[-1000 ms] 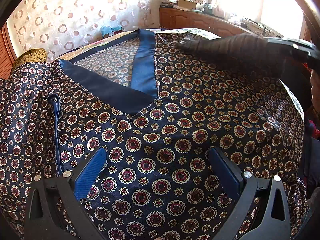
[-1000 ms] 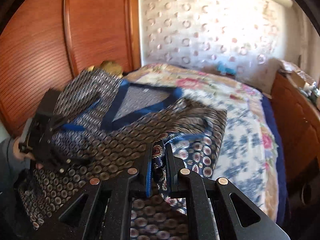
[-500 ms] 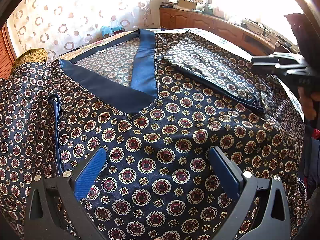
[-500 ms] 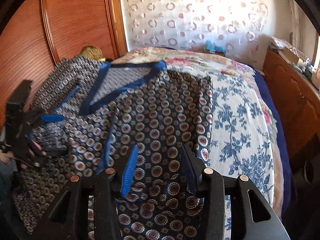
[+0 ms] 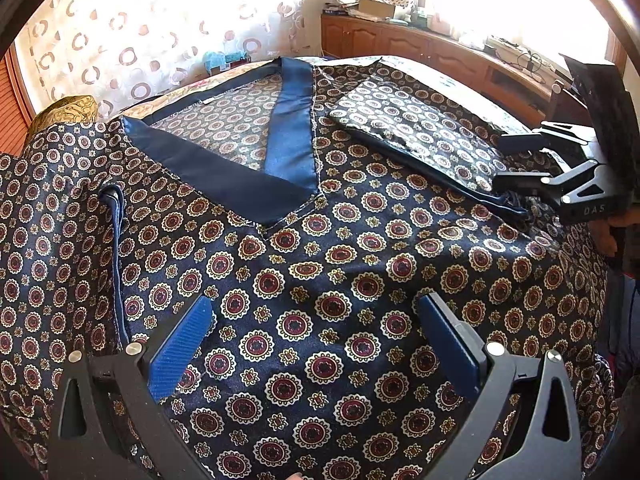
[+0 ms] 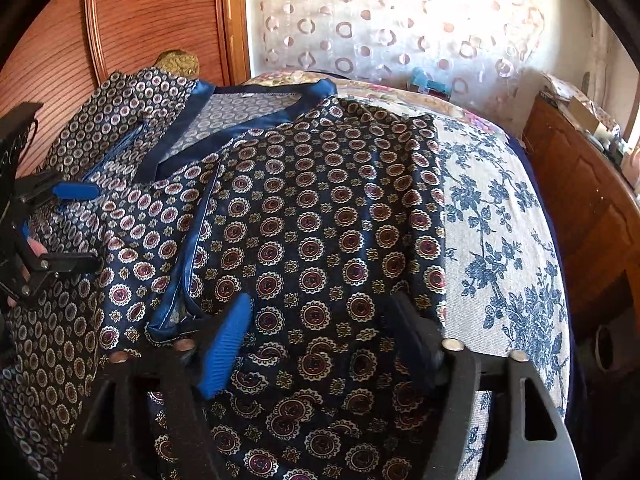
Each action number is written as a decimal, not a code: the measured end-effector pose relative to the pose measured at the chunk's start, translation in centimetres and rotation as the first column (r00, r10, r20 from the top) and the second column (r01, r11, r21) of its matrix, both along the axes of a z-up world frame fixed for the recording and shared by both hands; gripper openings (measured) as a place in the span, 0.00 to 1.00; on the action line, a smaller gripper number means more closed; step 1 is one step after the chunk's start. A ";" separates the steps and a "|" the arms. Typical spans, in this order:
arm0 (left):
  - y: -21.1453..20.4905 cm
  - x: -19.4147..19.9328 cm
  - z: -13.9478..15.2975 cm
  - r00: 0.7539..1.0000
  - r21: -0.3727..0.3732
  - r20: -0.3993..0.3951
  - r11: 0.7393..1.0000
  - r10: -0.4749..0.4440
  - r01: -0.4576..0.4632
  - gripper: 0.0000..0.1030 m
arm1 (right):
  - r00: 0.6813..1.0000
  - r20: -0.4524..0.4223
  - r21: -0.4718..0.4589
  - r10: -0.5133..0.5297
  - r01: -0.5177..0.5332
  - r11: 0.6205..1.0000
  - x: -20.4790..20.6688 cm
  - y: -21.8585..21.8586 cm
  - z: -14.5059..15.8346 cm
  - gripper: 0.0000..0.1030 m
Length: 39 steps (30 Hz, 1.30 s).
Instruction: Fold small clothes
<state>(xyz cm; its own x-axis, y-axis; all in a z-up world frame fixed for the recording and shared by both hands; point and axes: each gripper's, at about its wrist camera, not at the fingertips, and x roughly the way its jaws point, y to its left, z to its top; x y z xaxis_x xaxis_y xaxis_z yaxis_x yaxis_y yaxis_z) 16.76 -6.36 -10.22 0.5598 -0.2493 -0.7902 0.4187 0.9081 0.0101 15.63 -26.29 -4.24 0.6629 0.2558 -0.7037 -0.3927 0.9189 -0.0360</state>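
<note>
Floral bedspread (image 6: 500,240) only in the right-wrist view, beside the folded-over patterned shirt (image 6: 320,220); both grippers' jaws released, empty.

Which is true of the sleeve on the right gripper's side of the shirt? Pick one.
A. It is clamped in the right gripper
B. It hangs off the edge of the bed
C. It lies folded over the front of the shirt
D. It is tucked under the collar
C: the sleeve lies flat across the shirt front, and the right gripper stands open, its jaws having just opened, holding nothing.
</note>
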 end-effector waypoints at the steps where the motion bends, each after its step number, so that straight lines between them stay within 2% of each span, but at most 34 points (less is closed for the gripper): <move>1: 0.0 -0.1 0.0 1.000 0.000 0.000 1.000 0.000 0.000 1.00 | 1.000 -0.005 0.004 0.000 0.000 1.000 0.2 0.0 0.0 0.82; 4: 0.1 -0.2 0.1 1.000 0.001 0.002 1.000 0.003 -0.003 1.00 | 1.000 -0.009 -0.003 0.000 0.000 1.000 0.5 0.2 -0.2 0.87; 10: 0.5 -0.7 0.1 1.000 0.007 0.009 1.000 0.019 -0.019 1.00 | 1.000 -0.010 -0.005 -0.004 0.004 1.000 0.6 0.2 -0.4 0.89; 12: 1.0 -1.1 0.5 0.999 0.004 0.032 0.999 0.032 -0.032 1.00 | 1.000 -0.010 -0.003 -0.004 0.004 1.000 0.5 0.1 -0.5 0.90; 16: 3.6 -2.1 2.8 0.991 -0.052 0.110 0.996 0.077 -0.072 1.00 | 1.000 -0.010 -0.004 -0.003 0.003 1.000 0.5 0.1 -0.5 0.90; 20: 7.3 -2.2 6.1 0.970 -0.098 0.192 0.986 0.151 -0.134 1.00 | 1.000 -0.010 -0.003 -0.004 0.004 1.000 0.5 0.1 -0.5 0.90; 24: 11.4 -2.0 9.2 0.935 -0.117 0.261 0.969 0.241 -0.217 1.00 | 1.000 -0.010 -0.003 -0.003 0.003 1.000 0.5 0.1 -0.5 0.90; 30: 15.4 -1.3 11.6 0.888 -0.129 0.318 0.943 0.332 -0.307 1.00 | 1.000 -0.010 -0.003 -0.003 0.003 1.000 0.5 0.1 -0.5 0.90; 34: 16.7 -0.4 11.8 0.875 -0.134 0.322 0.932 0.363 -0.337 1.00 | 1.000 -0.011 -0.003 -0.003 0.003 1.000 0.5 0.1 -0.5 0.90; 39: 17.7 1.6 11.4 0.873 -0.127 0.304 0.924 0.381 -0.359 1.00 | 1.000 -0.018 -0.010 -0.008 0.008 1.000 0.8 0.2 0.0 0.90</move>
<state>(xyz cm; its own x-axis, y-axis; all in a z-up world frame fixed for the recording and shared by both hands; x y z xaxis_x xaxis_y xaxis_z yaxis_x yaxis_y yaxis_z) 18.32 11.39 1.22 0.8387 -0.0186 -0.5442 0.0358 0.9991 0.0211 16.48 -26.07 -4.25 0.6524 0.2429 -0.7179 -0.3858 0.9218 -0.0387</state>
